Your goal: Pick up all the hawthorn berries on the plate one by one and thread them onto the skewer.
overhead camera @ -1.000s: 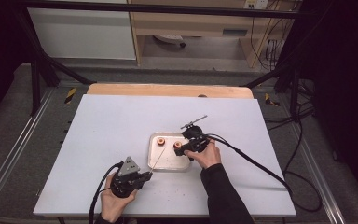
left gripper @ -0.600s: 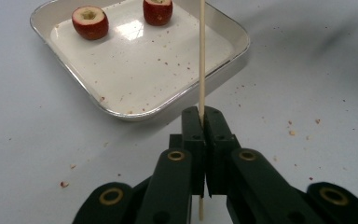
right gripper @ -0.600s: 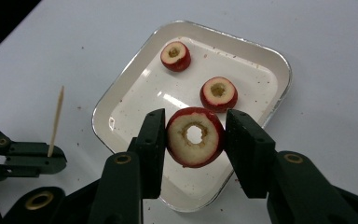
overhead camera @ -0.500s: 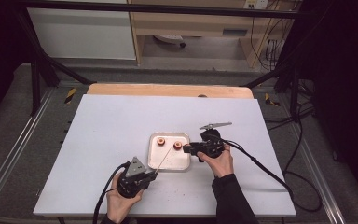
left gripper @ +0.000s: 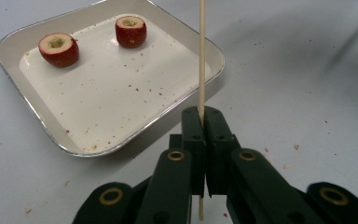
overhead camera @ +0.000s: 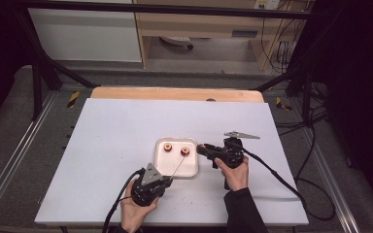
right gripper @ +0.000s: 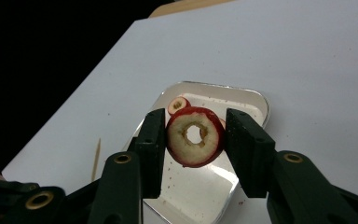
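A white tray [overhead camera: 193, 167] lies near the middle of the table [overhead camera: 102, 131]. In the high view two red fruit pieces [overhead camera: 167, 148] stand in its far part. The left gripper [left gripper: 204, 122] has its jaws closed on a thin wooden skewer [left gripper: 201, 56], which points up over the near edge of the tray. The right gripper [right gripper: 195, 135] is at the right side of the tray and holds a cored fruit slice [right gripper: 195, 136] between its jaws, above the tray.

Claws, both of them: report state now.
Left claw: closed on the wooden skewer.
Right claw: closed on a cored red fruit slice.
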A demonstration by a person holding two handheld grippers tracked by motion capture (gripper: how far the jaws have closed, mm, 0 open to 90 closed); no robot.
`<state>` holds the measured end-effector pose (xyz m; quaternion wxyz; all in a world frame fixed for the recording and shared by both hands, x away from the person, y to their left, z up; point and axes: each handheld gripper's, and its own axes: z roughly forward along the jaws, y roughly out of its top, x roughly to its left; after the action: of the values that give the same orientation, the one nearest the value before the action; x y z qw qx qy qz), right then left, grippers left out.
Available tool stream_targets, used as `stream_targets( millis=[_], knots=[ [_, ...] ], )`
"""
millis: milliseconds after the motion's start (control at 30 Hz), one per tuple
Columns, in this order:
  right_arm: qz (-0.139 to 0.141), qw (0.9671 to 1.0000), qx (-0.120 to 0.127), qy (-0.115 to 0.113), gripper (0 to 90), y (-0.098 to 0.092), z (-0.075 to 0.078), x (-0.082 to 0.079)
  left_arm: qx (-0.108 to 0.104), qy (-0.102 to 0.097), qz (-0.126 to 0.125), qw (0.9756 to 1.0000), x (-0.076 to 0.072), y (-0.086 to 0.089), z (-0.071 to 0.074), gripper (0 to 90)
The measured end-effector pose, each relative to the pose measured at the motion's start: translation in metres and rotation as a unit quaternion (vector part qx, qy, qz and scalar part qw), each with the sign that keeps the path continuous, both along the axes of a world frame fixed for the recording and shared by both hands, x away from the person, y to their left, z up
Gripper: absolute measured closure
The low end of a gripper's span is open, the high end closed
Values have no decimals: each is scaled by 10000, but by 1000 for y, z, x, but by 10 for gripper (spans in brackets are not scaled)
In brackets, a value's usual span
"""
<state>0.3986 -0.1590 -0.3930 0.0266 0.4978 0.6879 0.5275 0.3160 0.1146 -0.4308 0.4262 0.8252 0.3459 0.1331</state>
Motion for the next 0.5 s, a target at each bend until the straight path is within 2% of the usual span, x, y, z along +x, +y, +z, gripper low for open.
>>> stream_targets(
  millis=[233,433,500],
  knots=[
    [-256,9988,357,-200,599,0,1,-2,-115,55,51,9999,-2,-7,-1,883],
    [-402,9965,637,-358,599,2,0,-3,-245,143,148,9995,-2,-16,-3,883],
    [-453,9952,720,-489,599,3,0,-4,-311,212,195,9991,-2,-18,-3,883]
  ],
)
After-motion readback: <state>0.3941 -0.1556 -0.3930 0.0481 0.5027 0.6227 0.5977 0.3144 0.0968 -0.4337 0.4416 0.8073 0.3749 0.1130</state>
